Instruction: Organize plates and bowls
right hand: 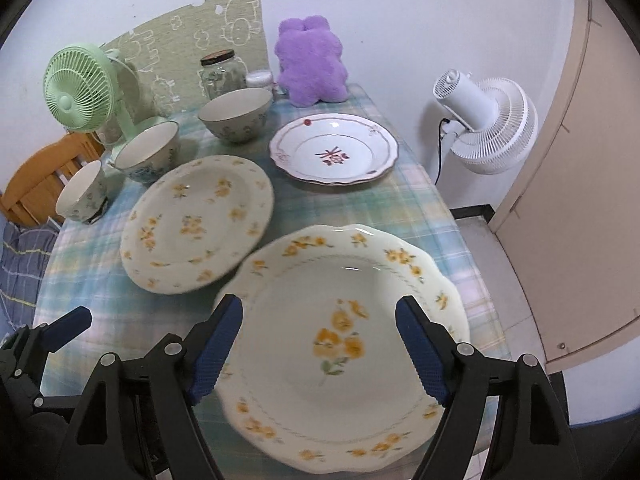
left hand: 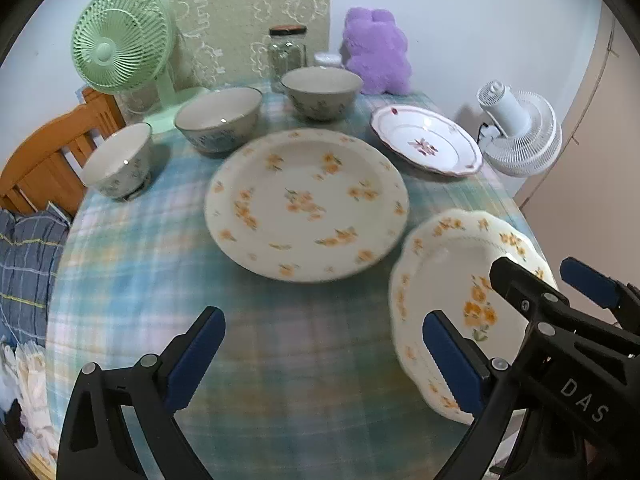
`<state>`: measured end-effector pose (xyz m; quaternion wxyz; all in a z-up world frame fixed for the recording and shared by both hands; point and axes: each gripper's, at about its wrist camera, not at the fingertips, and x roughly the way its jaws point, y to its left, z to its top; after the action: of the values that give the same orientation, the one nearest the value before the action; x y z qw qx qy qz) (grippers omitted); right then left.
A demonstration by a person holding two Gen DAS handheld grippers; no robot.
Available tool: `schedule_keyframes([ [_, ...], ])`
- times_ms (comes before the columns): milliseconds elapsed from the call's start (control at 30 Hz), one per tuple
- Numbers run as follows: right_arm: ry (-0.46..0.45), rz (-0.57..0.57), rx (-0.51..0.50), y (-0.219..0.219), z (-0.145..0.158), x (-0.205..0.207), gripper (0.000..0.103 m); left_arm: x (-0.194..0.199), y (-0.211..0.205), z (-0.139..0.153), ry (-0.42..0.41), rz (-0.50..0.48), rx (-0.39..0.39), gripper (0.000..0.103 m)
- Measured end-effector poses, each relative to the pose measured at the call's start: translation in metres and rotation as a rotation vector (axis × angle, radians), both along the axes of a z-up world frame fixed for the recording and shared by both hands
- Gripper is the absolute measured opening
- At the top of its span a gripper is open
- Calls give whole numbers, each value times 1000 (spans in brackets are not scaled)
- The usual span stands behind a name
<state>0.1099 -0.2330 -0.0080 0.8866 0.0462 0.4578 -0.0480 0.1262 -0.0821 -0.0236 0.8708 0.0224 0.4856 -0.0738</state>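
A round yellow-flowered plate [left hand: 306, 204] [right hand: 196, 222] lies mid-table. A scalloped yellow-flowered plate [left hand: 452, 280] [right hand: 344, 344] lies at the near right. A red-patterned plate [left hand: 426, 140] [right hand: 334, 148] lies far right. Three bowls stand in a row at the back left: small [left hand: 118, 162] [right hand: 82, 194], middle [left hand: 218, 120] [right hand: 148, 154], far [left hand: 320, 90] [right hand: 236, 114]. My left gripper [left hand: 324, 356] is open above bare cloth. My right gripper [right hand: 320, 352] [left hand: 538, 280] is open, hovering over the scalloped plate.
The table [left hand: 160, 280] has a plaid cloth. At the back stand a green fan [left hand: 120, 40], a glass jar [left hand: 288, 54] and a purple plush toy [left hand: 378, 52]. A white fan [left hand: 520, 136] stands beyond the right edge. A wooden chair [left hand: 52, 152] is at the left.
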Motion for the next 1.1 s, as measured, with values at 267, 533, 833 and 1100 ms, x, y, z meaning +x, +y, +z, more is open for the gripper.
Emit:
schedule_keyframes([
  [267, -22, -12, 6, 30, 10, 26, 82, 34, 27, 10, -37, 27, -5, 100],
  [533, -14, 15, 9, 43, 3, 85, 82, 87, 34, -1, -39, 81, 32, 99],
  [833, 35, 34, 25, 40, -26, 151, 82, 139, 28, -28, -22, 97, 71, 98],
  [1100, 102, 46, 39, 43, -59, 182, 80, 158, 35, -57, 41, 128, 83, 97],
])
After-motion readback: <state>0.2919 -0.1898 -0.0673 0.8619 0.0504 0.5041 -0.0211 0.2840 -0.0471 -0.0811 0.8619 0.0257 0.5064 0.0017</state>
